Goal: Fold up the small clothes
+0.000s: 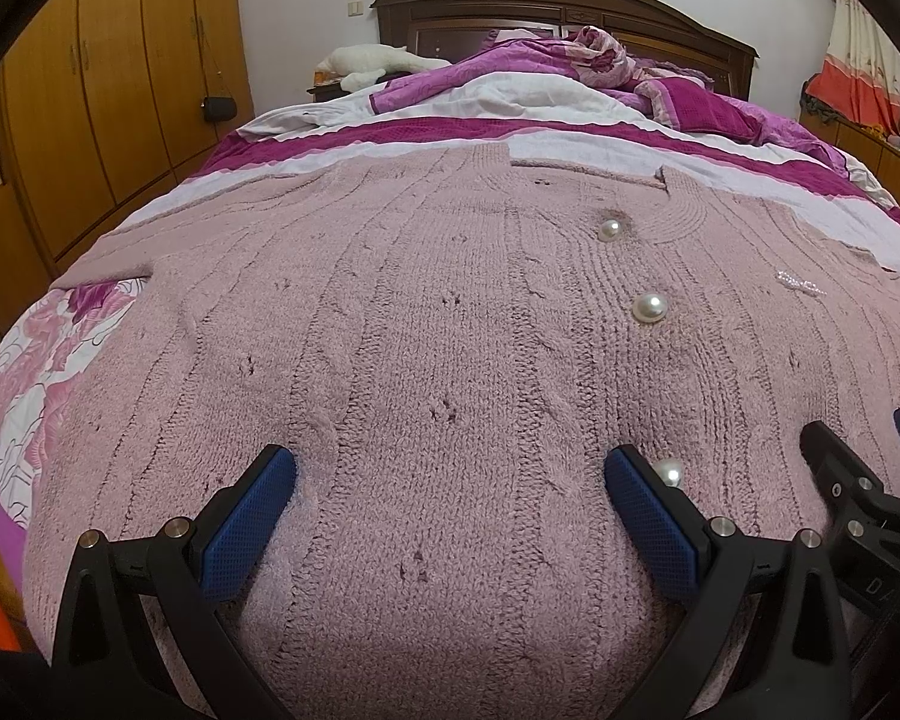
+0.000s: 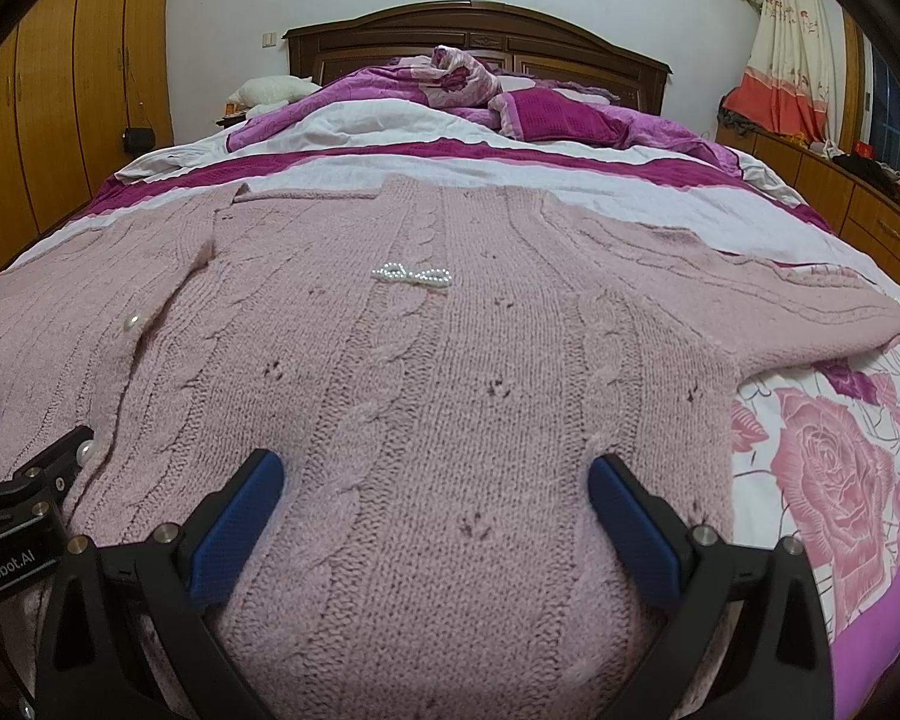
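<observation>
Both claws are spread wide, nothing pinched: the left claw (image 1: 450,516) and the right claw (image 2: 435,516) sit side by side low over the near hem of the cardigan (image 1: 450,360), blue pads (image 1: 249,522) out on either side of the knit. Can't tell if the pads actually touch the wool or just hang above it.

Biggest thing is the bed (image 2: 840,450), with a rose-print sheet showing at the near left and right edges. Far end has a rumpled purple and white quilt (image 2: 450,126) in front of a dark wood headboard (image 2: 480,30). Wardrobe (image 1: 108,90) runs along the left wall, curtains (image 2: 780,48) at far right.

That pink cable-knit cardigan lies flat, front up, spread across the near half of the bed, sleeves out to both sides, collar at the far end. Right sleeve (image 2: 780,294) reaches out over the rose print.

Small stuff: pearl buttons (image 1: 650,306) run down the front closure, the nearest one just beside the left claw's right pad. A little pearl bow (image 2: 412,275) sits on the chest, right of the buttons.
</observation>
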Demonstrator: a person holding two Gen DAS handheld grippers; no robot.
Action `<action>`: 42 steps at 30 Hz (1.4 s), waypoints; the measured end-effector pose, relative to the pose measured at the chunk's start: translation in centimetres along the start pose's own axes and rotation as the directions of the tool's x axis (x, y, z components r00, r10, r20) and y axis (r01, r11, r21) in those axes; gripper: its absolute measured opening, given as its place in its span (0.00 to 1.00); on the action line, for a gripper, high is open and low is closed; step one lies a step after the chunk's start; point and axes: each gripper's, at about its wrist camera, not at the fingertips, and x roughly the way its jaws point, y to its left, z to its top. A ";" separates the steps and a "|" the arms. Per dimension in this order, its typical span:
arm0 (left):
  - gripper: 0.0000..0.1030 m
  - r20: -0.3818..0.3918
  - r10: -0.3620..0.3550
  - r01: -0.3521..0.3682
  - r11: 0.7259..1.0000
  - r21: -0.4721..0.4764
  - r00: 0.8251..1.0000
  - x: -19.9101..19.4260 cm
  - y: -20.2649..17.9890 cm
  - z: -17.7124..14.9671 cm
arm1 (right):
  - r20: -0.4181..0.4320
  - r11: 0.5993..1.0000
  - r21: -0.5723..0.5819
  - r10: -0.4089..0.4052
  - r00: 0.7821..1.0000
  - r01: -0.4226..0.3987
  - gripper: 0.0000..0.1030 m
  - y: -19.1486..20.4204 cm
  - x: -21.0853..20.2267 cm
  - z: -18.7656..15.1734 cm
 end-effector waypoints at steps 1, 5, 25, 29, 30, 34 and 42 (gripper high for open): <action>0.84 0.001 0.000 0.000 1.000 0.000 1.000 0.0 0.0 0.0 | 0.000 1.000 0.000 0.000 1.000 0.000 1.00 0.0 0.0 0.0; 0.84 0.001 -0.001 0.001 1.000 0.000 1.000 0.0 0.0 0.0 | 0.000 1.000 0.000 0.000 1.000 0.000 1.00 0.0 0.0 0.0; 0.84 0.008 -0.001 0.001 1.000 0.001 1.000 -0.1 0.0 0.0 | 0.001 1.000 0.000 0.000 1.000 0.000 1.00 -0.1 0.0 -0.1; 0.84 0.010 -0.001 0.001 1.000 0.001 1.000 -0.2 0.0 0.0 | 0.001 1.000 0.000 0.001 1.000 -0.001 1.00 -0.1 0.0 -0.1; 0.84 0.010 -0.001 0.001 1.000 0.001 1.000 -0.2 0.0 0.0 | 0.001 1.000 0.001 0.000 1.000 0.000 1.00 -0.1 0.0 -0.1; 0.84 0.010 -0.001 0.001 1.000 0.001 1.000 -0.2 0.0 0.0 | 0.001 1.000 0.001 0.000 1.000 0.000 1.00 -0.1 0.0 -0.1; 0.84 0.001 -0.013 0.013 1.000 0.000 1.000 -0.2 0.0 0.1 | -0.011 1.000 0.002 0.001 1.000 -0.001 1.00 0.1 0.0 0.0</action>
